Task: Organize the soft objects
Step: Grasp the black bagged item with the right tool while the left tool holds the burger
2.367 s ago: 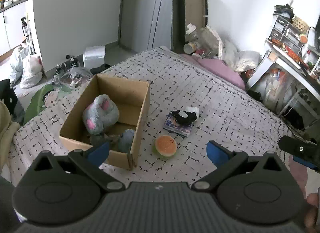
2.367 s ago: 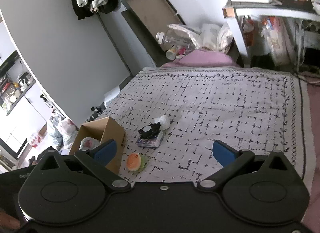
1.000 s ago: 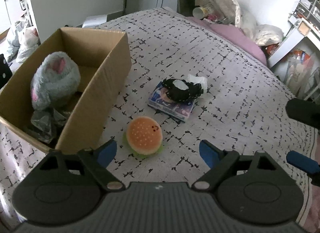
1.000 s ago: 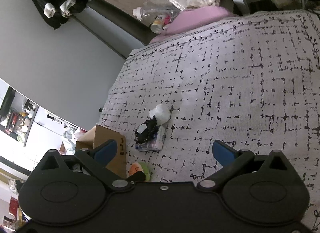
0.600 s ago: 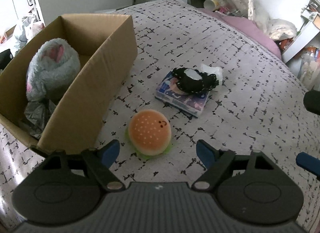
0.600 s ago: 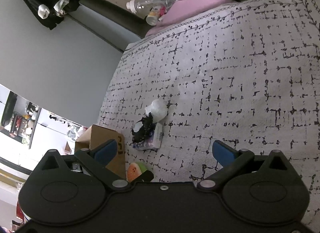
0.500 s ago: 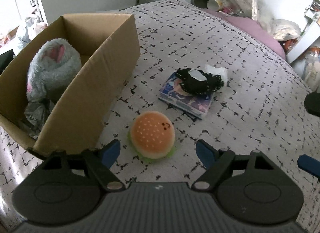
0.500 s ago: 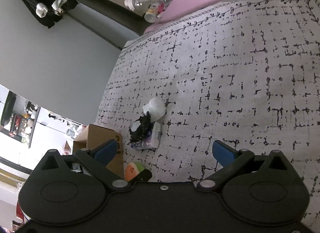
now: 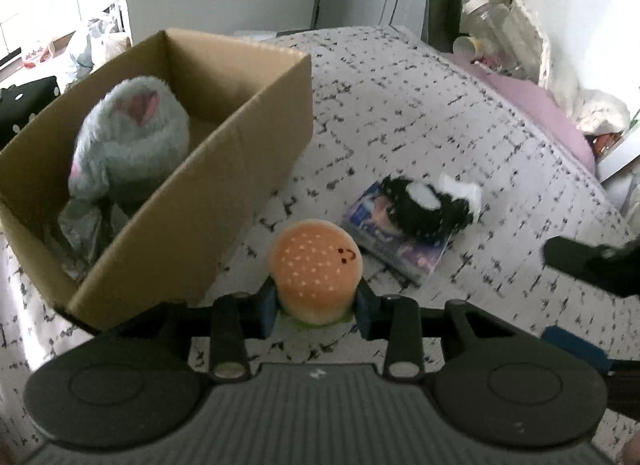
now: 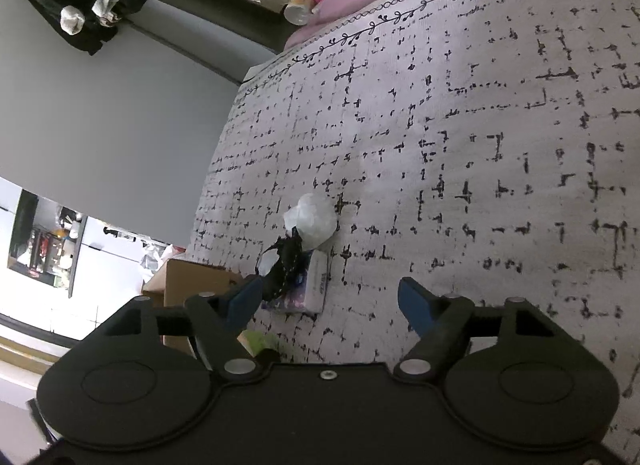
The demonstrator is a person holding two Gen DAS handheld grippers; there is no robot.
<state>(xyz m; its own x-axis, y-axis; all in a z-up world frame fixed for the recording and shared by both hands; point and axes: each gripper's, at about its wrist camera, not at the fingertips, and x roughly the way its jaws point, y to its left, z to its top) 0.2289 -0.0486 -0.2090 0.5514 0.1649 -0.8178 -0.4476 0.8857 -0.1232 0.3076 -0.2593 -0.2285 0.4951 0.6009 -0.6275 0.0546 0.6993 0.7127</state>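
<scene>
An orange plush hamburger [image 9: 315,270] sits on the patterned bedspread [image 9: 400,117] just right of an open cardboard box [image 9: 240,133]. My left gripper [image 9: 315,305] is shut on the hamburger, its blue pads pressing both sides. A grey plush toy [image 9: 128,145] lies inside the box. A black fluffy item [image 9: 424,211] lies on a flat blue packet [image 9: 400,241], with a white wad [image 9: 460,189] beside it. My right gripper [image 10: 332,301] is open and empty above the bedspread [image 10: 480,125]; the black item [image 10: 286,261] and white wad [image 10: 314,219] lie ahead of it.
Crumpled grey plastic [image 9: 80,225] fills the box's near end. A pink pillow [image 9: 536,105], bottles [image 9: 480,13] and bags sit at the bed's far end. My right gripper's body [image 9: 592,265] shows at the right edge of the left wrist view.
My left gripper has moved down to the hamburger and shut on it. My right gripper has narrowed a little but stays open, and has dropped closer to the bed.
</scene>
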